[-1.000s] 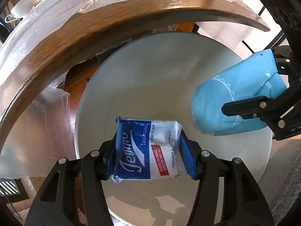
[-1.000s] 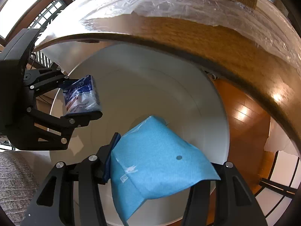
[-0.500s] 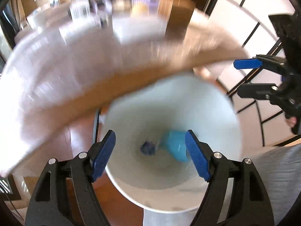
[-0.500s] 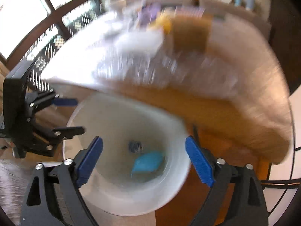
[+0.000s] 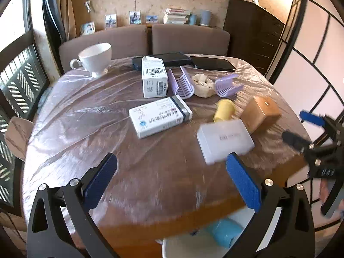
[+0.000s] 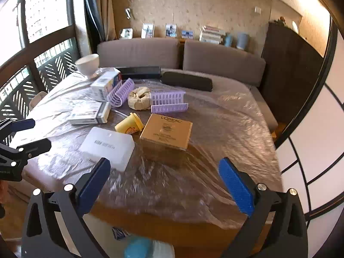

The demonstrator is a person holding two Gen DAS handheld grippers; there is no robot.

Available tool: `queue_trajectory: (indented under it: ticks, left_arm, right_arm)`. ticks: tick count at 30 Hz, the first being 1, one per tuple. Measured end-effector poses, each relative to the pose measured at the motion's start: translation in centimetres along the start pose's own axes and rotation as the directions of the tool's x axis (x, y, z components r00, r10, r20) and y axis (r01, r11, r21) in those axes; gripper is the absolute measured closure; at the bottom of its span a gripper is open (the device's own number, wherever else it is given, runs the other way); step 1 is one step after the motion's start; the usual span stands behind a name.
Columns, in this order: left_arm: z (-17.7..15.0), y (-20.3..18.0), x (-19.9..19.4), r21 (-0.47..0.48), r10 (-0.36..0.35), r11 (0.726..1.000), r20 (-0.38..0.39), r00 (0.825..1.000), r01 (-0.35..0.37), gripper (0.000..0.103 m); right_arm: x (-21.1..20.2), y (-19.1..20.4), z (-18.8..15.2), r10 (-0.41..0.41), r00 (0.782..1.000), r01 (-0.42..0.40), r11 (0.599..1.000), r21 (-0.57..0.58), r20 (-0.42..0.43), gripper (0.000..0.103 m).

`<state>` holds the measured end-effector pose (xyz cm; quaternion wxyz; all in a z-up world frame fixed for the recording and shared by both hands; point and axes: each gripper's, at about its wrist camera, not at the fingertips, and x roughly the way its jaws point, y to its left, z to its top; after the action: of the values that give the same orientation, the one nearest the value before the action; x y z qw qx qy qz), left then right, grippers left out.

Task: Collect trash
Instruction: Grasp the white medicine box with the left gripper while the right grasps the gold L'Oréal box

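Note:
My left gripper [image 5: 172, 160] hangs over the near edge of the plastic-covered table [image 5: 86, 118], its jaws opening with nothing between them. Beside it my right gripper [image 6: 164, 163] is also opening and empty; it shows in the left wrist view as the right gripper [image 5: 301, 128]. Under the table edge stands the white bin [image 5: 182, 248]. A blue napkin [image 5: 225, 232] lies inside it. In the right wrist view the blue napkin [image 6: 137, 247] and a blue-and-white tissue pack [image 6: 119, 233] show in the bin. Crumpled paper [image 5: 203, 82] lies on the table.
The table holds a white cup [image 5: 94, 59], a barcoded white box [image 5: 154, 79], a white-grey box [image 5: 160, 117], two purple rollers [image 5: 182, 83], a yellow cup [image 5: 224, 109], a gold box [image 6: 166, 132], a frosted white box [image 5: 224, 140] and black cases [image 6: 186, 81]. A grey sofa [image 5: 189, 39] stands behind.
Both grippers let go of the tissue pack and the blue napkin, which dropped into the bin. Both then rose from the bin and tilted up over the table.

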<state>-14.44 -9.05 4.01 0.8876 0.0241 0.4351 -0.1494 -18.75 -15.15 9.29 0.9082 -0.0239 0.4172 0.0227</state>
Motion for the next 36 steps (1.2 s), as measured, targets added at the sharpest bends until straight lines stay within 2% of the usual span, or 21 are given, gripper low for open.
queue_trajectory:
  ticks: [4,9,13,21,26,29,32,33,36]
  left_arm:
    - [1.8,1.4,2.0,-0.020,-0.019,1.000,-0.042,0.999,0.018,0.001]
    - [3.3,2.2,4.1,0.098,-0.024,0.995,-0.077,0.997,0.031,0.001]
    - [4.1,2.8,6.1,0.185,-0.035,0.981,-0.126,0.991,0.058,0.001]
    - [5.1,2.4,9.0,0.304,-0.052,0.947,-0.174,0.983,0.104,0.001]
    - [5.3,2.1,9.3,0.331,-0.094,0.932,-0.174,0.980,0.148,0.001]
    - [5.3,2.2,9.2,0.326,-0.106,0.932,-0.166,0.980,0.156,0.009]
    - [5.5,2.1,8.9,0.331,-0.112,0.930,-0.162,0.980,0.161,0.023]
    - [5.5,2.1,8.7,0.332,-0.114,0.929,-0.162,0.980,0.163,0.031]
    - [5.3,1.8,8.2,0.335,-0.129,0.925,-0.170,0.977,0.180,0.048]
  right_arm:
    - [1.8,0.0,0.7,0.027,0.999,-0.027,0.999,0.029,-0.021,0.004]
    - [3.2,0.0,1.5,0.053,0.998,-0.053,0.999,0.000,-0.034,0.004]
    - [4.0,-0.5,1.4,0.091,0.995,-0.090,0.996,0.023,-0.050,0.004]
    - [6.0,-1.1,2.0,0.107,0.992,-0.102,0.991,0.084,-0.066,0.004]
    - [6.9,-1.1,2.3,0.094,0.993,-0.087,0.992,0.090,-0.074,0.004]
    - [7.1,-1.3,2.4,0.083,0.994,-0.076,0.992,0.099,-0.075,0.005]
    - [7.2,-1.5,2.6,0.079,0.994,-0.072,0.992,0.103,-0.071,0.006]
    - [7.2,-1.5,2.6,0.079,0.994,-0.071,0.992,0.101,-0.071,0.010]
    - [7.2,-1.4,2.7,0.094,0.993,-0.086,0.991,0.104,-0.073,0.011]
